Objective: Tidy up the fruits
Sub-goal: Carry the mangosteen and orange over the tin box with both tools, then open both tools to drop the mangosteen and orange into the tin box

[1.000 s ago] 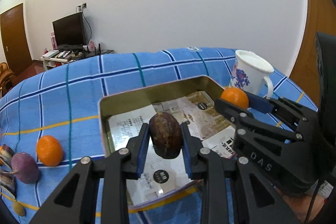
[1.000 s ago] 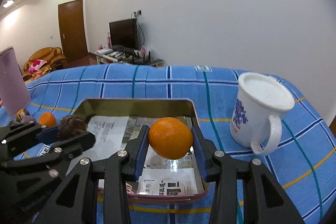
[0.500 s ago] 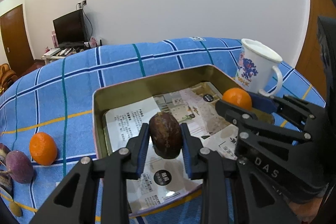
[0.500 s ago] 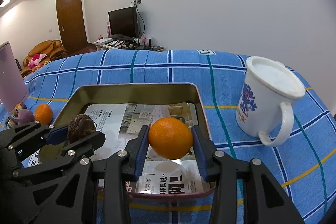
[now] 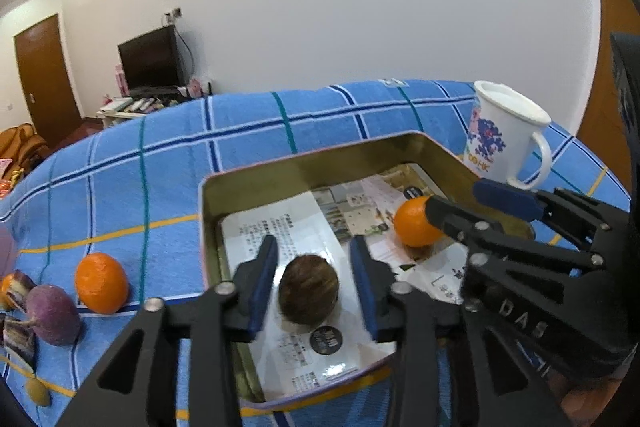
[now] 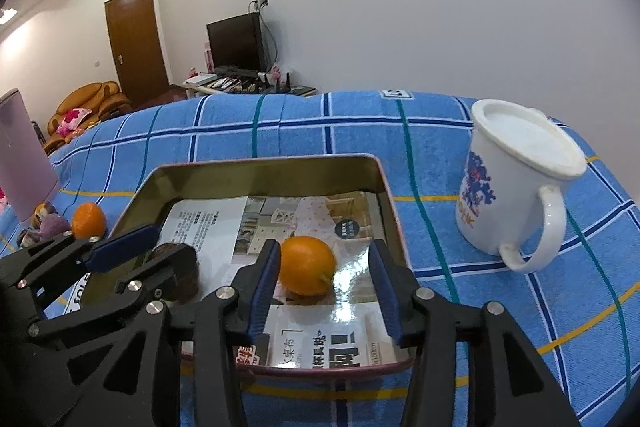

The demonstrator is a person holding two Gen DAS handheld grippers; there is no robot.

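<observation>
A gold metal tray (image 5: 312, 163) lined with newspaper sits on the blue checked cloth; it also shows in the right wrist view (image 6: 264, 167). My left gripper (image 5: 314, 285) is open around a brown fruit (image 5: 309, 289) that lies on the tray's paper. My right gripper (image 6: 326, 285) is open around an orange (image 6: 307, 265) that rests in the tray, close to its left finger. In the left wrist view that orange (image 5: 414, 223) sits by the right gripper's tips. In the right wrist view the brown fruit (image 6: 176, 267) is partly hidden behind the left gripper.
A white mug (image 6: 516, 183) with a blue print stands right of the tray; it also shows in the left wrist view (image 5: 504, 135). Left of the tray lie another orange (image 5: 101, 283), a purple fruit (image 5: 54, 315) and other small fruits. A pink cylinder (image 6: 22, 163) stands far left.
Both grippers came down over the tray and opened. The brown fruit and the orange left their grips and now rest on the paper in the tray.
</observation>
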